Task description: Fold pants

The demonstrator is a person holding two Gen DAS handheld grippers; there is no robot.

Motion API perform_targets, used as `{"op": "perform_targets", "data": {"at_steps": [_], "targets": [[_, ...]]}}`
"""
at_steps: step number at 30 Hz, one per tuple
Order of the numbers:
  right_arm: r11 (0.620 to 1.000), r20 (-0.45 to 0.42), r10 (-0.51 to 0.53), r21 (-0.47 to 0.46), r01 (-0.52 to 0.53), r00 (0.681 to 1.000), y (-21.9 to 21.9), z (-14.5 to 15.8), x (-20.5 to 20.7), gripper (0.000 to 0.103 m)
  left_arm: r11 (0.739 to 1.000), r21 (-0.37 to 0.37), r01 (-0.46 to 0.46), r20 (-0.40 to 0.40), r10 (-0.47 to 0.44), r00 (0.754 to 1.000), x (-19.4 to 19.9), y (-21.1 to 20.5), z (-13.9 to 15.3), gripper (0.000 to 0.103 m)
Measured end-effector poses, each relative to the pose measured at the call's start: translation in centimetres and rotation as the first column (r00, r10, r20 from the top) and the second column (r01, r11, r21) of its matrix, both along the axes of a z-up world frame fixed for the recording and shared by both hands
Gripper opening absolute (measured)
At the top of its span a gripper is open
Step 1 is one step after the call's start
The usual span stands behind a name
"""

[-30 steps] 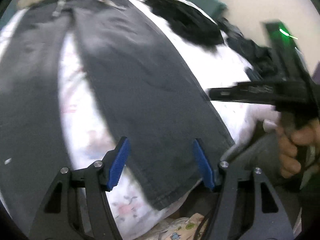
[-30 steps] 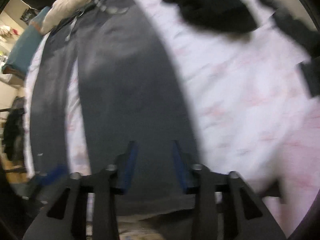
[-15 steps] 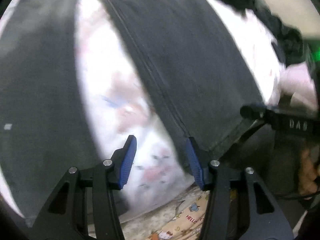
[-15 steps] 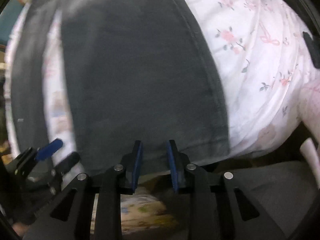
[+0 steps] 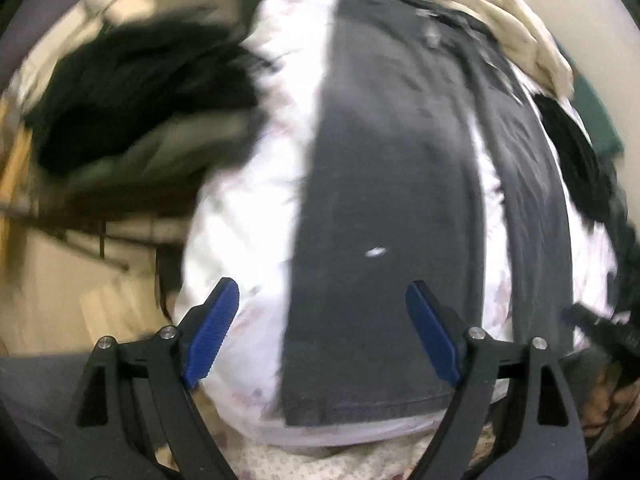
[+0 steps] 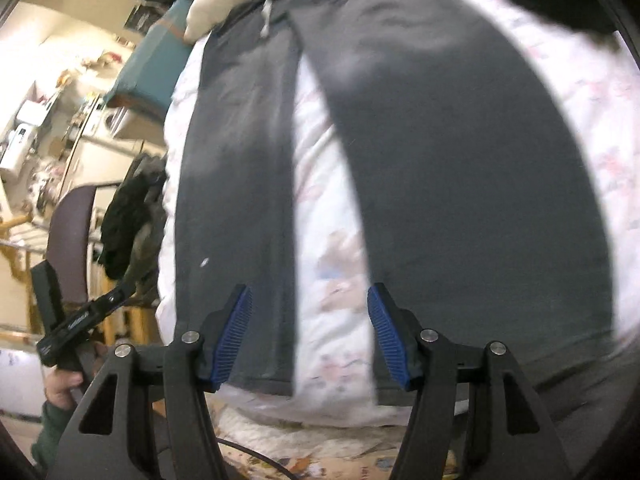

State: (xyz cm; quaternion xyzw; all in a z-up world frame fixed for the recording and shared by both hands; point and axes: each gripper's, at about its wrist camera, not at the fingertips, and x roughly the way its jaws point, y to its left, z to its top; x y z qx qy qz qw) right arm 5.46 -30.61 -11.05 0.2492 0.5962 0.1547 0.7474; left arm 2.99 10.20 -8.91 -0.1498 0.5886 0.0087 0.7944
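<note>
Dark grey pants (image 5: pixel 384 200) lie flat, legs apart, on a white flowered sheet (image 5: pixel 244 216), hems toward me. My left gripper (image 5: pixel 324 336) hovers above the left leg's hem. Its jaws are opening and grip nothing; the leg's outer edge lies below, between the pads. In the right wrist view both legs of the pants (image 6: pixel 460 160) show, with a strip of sheet (image 6: pixel 320 208) between them. My right gripper (image 6: pixel 310 336) hangs over that strip near the hems. Its jaws are also opening and hold nothing. The left gripper (image 6: pixel 80 320) appears there at the far left, held by a hand (image 6: pixel 60 384).
A cream cloth (image 5: pixel 500 28) lies at the waist end. A black garment pile (image 5: pixel 132 92) sits left of the bed, another dark garment (image 5: pixel 580 160) on the right. A purple chair back (image 6: pixel 68 240) and cluttered shelves (image 6: pixel 36 132) stand to the left. The bed's front edge runs just below the hems.
My left gripper swung left from the gap between the legs to the left leg, and its jaws widened. My right gripper shifted left off the right leg's hem to the gap, jaws spreading.
</note>
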Motion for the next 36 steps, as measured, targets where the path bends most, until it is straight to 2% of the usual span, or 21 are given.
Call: {"op": "perform_targets", "data": {"at_steps": [1,3,5,7,9,11,13,14,17,20,21,22,23,25,29,33,36], "targets": [[1.000,-0.017,0.013,0.016,-0.013,1.000,0.7,-0.2,-0.2,0.062,1.000,-0.027,-0.014,-0.017,0.013,1.000,-0.7,0.8,-0.7,0.083],[0.998,-0.064,0.032,0.048,-0.029,0.997,2.0,-1.4,-0.5,0.062,0.999,-0.033,-0.012,-0.043,0.010,0.999,-1.7,1.5,-1.6,0.083],[0.996,-0.115,0.047,0.078,-0.038,0.992,3.1,-2.8,-0.9,0.062,1.000,-0.015,0.027,-0.114,-0.029,0.993,-2.7,0.9,-3.5,0.081],[0.996,-0.172,0.059,0.077,-0.046,0.983,4.4,-4.2,-1.3,0.062,0.998,-0.046,0.040,-0.173,-0.048,0.984,-2.7,0.9,-4.9,0.078],[0.994,-0.211,0.093,0.069,-0.080,0.973,6.1,-5.4,-1.9,0.062,0.995,-0.078,0.060,-0.196,-0.074,0.978,-2.8,0.4,-5.4,0.069],[0.993,-0.229,0.119,0.052,-0.110,0.966,7.4,-6.1,-2.4,0.062,0.995,-0.048,0.087,-0.207,-0.096,0.974,-2.8,-0.6,-5.5,0.064],[0.991,-0.244,0.136,0.047,-0.129,0.960,8.4,-6.6,-3.0,0.062,0.991,-0.065,0.115,-0.246,-0.128,0.961,-3.1,-1.3,-6.1,0.041],[0.990,-0.253,0.144,0.027,-0.142,0.957,8.6,-6.8,-3.4,0.062,0.989,-0.076,0.126,-0.267,-0.142,0.953,-3.2,-1.6,-6.4,0.038],[0.985,-0.286,0.135,-0.068,-0.161,0.949,9.2,-7.7,-4.7,0.060,0.984,-0.043,0.174,-0.282,-0.179,0.943,-3.7,-2.8,-6.5,0.038],[0.983,-0.293,0.138,-0.076,-0.167,0.946,9.5,-7.6,-5.1,0.058,0.981,-0.055,0.184,-0.304,-0.192,0.933,-4.4,-3.6,-6.5,0.037],[0.984,-0.295,0.137,-0.070,-0.165,0.945,9.6,-7.6,-5.3,0.048,0.981,-0.055,0.184,-0.302,-0.192,0.934,-4.5,-3.7,-6.4,0.029],[0.985,-0.298,0.139,-0.057,-0.163,0.944,9.5,-7.6,-5.4,0.039,0.982,-0.050,0.183,-0.301,-0.189,0.935,-4.6,-3.7,-6.2,0.013],[0.986,-0.303,0.148,-0.030,-0.164,0.941,9.5,-7.8,-5.5,0.025,0.983,-0.041,0.179,-0.304,-0.183,0.935,-4.7,-3.6,-6.1,0.009],[0.988,-0.296,0.142,-0.009,-0.152,0.944,9.3,-7.6,-5.4,0.023,0.988,-0.066,0.142,-0.281,-0.155,0.947,-4.8,-3.1,-5.4,0.007],[0.993,-0.226,0.120,0.038,-0.114,0.967,8.3,-5.6,-5.1,0.022,0.990,-0.115,0.085,-0.215,-0.108,0.971,-5.0,-2.2,-2.6,0.006],[0.993,-0.155,0.077,0.102,-0.062,0.985,6.6,-2.5,-4.4,0.022,0.983,-0.176,0.048,-0.151,-0.075,0.986,-4.5,-1.0,0.9,0.005],[0.989,-0.090,0.061,0.138,-0.048,0.994,5.8,0.4,-2.6,0.022,0.979,-0.196,0.046,-0.098,-0.066,0.993,-2.4,-0.4,3.7,0.004]]}}
